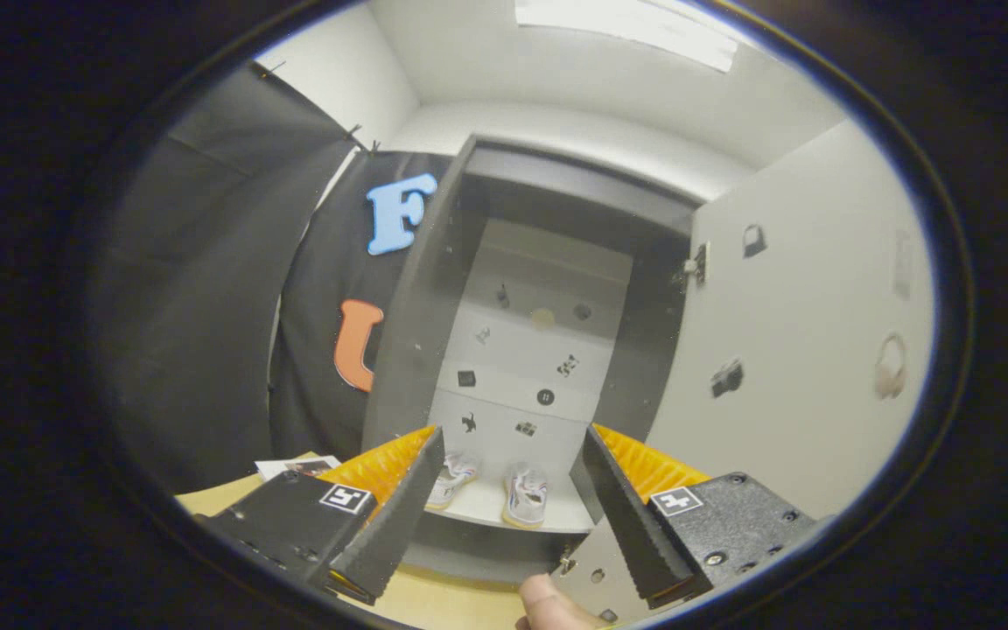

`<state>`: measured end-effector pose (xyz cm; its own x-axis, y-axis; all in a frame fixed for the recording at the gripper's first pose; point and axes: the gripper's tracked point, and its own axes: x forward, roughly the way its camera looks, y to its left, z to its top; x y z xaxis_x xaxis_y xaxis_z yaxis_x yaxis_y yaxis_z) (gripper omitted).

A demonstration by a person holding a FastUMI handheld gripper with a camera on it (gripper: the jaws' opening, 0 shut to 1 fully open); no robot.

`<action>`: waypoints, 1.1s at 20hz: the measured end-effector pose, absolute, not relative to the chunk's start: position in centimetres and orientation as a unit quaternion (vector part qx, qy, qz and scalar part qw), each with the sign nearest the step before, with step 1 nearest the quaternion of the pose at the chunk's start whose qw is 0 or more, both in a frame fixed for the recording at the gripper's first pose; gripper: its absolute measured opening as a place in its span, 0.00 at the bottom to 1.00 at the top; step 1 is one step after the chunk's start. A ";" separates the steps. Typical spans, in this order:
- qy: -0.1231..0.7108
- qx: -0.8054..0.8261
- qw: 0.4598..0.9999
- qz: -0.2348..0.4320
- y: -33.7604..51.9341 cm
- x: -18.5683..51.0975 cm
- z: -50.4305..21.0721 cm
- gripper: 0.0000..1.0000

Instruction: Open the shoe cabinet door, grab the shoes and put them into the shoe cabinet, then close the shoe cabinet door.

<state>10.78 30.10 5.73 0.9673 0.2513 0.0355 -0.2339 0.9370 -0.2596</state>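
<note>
Shoes (491, 490) are sitting inside the cabinet (469, 262), just beyond the hand-held gripper (508, 472), whose fingers are gaping wide, holding nothing. Door (801, 350) is standing open to its right: swing it shut smoothly.

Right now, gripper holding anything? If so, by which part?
Nothing held. The gripper is open, fingers spread with only air between them; the shoes sit beyond them on the cabinet shelf, door open.
</note>
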 end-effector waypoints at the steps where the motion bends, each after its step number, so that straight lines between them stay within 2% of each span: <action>1: -0.045 -0.123 0.984 0.118 29.4 8.6 7.2 1.00; 6: -0.016 -0.083 0.990 0.117 26.1 -1.1 9.0 1.00; 10: -0.030 -0.090 0.989 0.116 21.9 -5.6 10.2 1.00; 16: -0.084 -0.106 0.990 0.038 12.8 -7.7 12.5 1.00; 22: -0.024 -0.001 0.998 0.058 5.9 -6.9 11.3 1.00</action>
